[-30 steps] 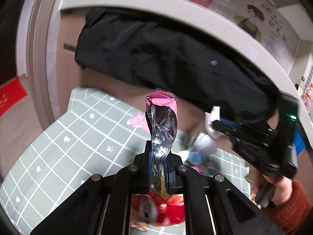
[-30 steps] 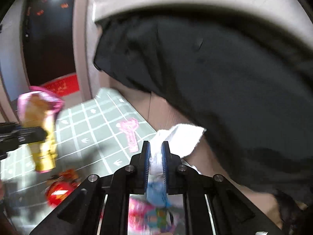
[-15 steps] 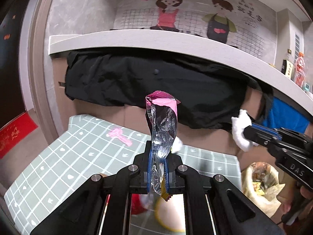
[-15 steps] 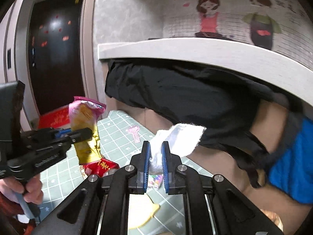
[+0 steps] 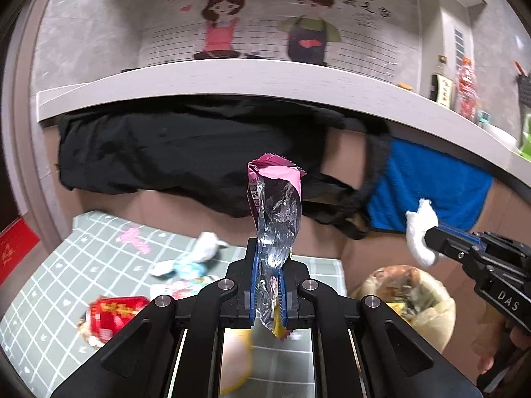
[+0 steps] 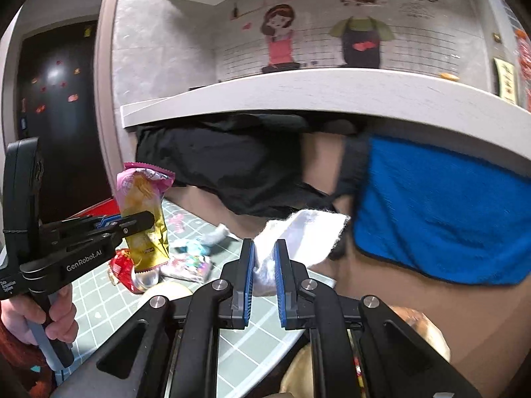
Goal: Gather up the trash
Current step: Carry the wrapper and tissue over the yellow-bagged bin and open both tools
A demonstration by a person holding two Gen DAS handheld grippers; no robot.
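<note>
Tools pinch trash: left tool (image 5: 268, 277) wrapper (image 5: 275, 219), right tool (image 6: 264, 267) tissue (image 6: 298, 232), lower ends hidden.

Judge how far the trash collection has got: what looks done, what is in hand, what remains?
Done: the trash bag already holds rubbish. In hand: the left hand-held gripper clamps a snack wrapper, and the right hand-held gripper a white tissue; neither is in the bag. Left: a red can, a crumpled tissue and colourful packets on the mat.
</note>
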